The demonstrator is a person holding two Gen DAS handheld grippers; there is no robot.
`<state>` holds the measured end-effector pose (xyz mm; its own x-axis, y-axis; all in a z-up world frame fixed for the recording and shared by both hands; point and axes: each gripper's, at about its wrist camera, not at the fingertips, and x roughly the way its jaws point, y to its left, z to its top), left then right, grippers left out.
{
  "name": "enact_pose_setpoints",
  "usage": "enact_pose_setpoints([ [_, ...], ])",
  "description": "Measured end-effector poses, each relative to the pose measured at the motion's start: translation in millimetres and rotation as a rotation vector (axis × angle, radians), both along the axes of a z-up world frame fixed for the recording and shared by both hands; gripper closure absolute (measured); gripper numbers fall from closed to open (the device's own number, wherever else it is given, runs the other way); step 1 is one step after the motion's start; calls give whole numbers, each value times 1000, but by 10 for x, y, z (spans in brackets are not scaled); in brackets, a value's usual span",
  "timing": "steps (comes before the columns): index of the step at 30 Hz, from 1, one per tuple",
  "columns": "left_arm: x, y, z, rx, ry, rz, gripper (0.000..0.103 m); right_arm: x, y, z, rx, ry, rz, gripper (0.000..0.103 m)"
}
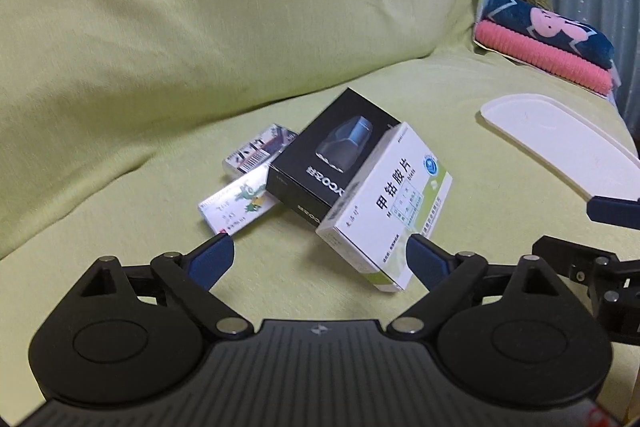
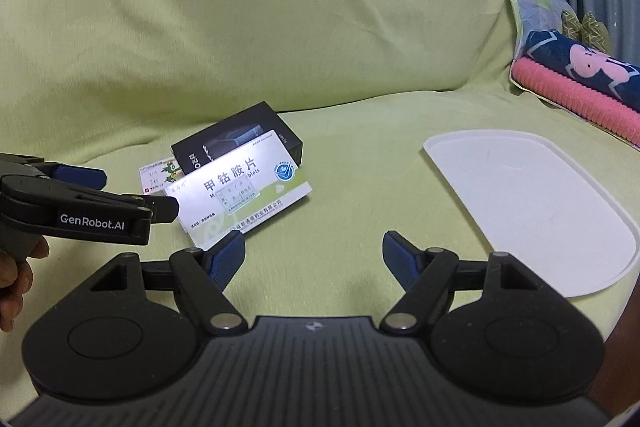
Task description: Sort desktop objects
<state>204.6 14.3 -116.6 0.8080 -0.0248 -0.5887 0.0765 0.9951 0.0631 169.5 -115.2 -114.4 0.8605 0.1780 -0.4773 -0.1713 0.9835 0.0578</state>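
Two small boxes point(image 1: 260, 147) half-hidden beneath black box point(image 1: 332, 155).

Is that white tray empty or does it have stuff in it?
Empty. The white tray shows only bare surface; the boxes lie apart on the green cover.

The white medicine box point(image 1: 390, 203) carried the large black characters "甲钴胺片" across its top face, legible in both wrist views; in the right wrist view the Latin letters "blets" showed just beside them, the rest washed out by glare. Smaller print along its green edge was too fine to read. The black box point(image 1: 334, 155), lying directly behind and partly under the white medicine box, bore silver lettering ending in "COZER", its first letters covered. To the left of the white medicine box, the left hand-held gripper point(image 2: 140, 193) carried "GenRobot.AI" in white on its side. The two small packets point(image 1: 244, 183) behind showed only unreadable print and a barcode.
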Motion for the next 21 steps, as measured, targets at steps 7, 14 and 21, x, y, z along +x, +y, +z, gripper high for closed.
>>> enact_pose_setpoints([
  [7, 73, 136, -104, -86, 35, -24, 18, 32, 41, -32, -11, 19, 25, 30],
  [14, 171, 62, -165, -129, 46, -83, 30, 52, 47, -54, -18, 34, 26, 30],
  [21, 254, 59, -223, -168, 52, -96, 43, 52, 22, -57, -20, 45, 17, 30],
])
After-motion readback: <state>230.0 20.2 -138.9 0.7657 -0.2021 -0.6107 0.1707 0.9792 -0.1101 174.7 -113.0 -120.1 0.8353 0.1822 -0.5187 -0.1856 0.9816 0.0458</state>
